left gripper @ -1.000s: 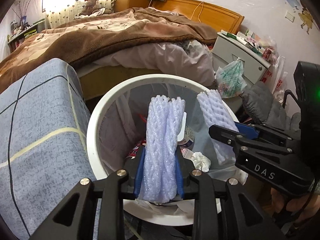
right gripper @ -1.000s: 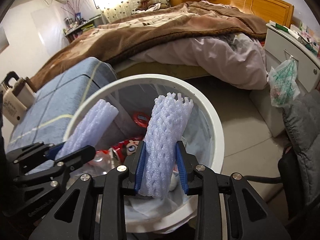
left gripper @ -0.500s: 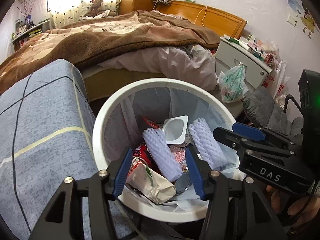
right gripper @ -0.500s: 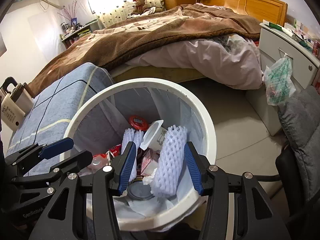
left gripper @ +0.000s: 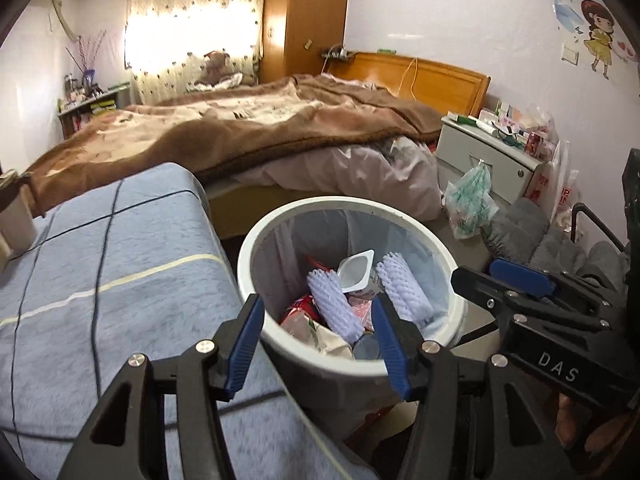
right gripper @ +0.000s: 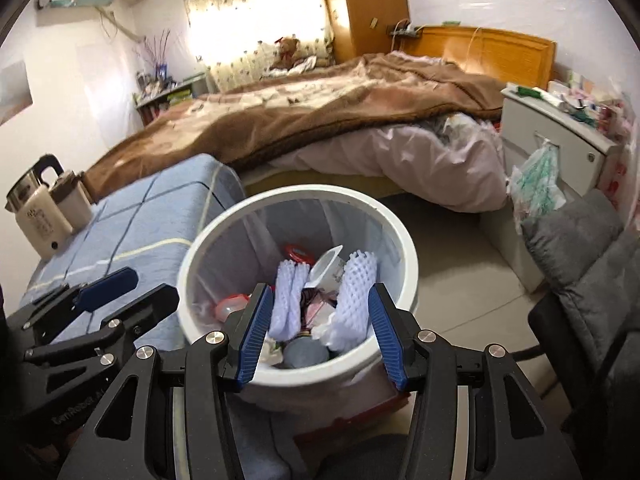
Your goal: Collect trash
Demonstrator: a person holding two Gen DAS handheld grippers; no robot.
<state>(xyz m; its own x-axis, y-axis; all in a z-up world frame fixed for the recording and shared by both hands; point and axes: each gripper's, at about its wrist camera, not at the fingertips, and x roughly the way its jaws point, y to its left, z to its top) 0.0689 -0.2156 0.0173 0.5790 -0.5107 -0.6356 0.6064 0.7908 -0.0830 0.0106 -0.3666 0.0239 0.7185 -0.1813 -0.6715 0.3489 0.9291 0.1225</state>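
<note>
Left claw [left gripper: 318, 342]: jaws apart after just opening, nothing between them, poised above the near rim of the bin [left gripper: 256, 240]. Right claw [right gripper: 320, 336]: likewise apart after just opening and empty, over the same bin, just beside the left. Trash: two white foam nets, one [left gripper: 332, 304] lying toward the bin's middle and one [left gripper: 404, 292] against its right wall, both inside on top of a yogurt cup [left gripper: 356, 272], red wrappers and a tin lid. Bin: white, lined with a clear bag, standing on the floor between a blue-covered surface [left gripper: 100, 280] and a grey chair [right gripper: 580, 248]; bed [left gripper: 240, 132] behind. Step in hand: drop finished, both nets delivered. Next move, as judged: lift both claws clear of the rim and seek further trash; none shows on the surface in these views, so a turn toward another part of the room seems needed.
</note>
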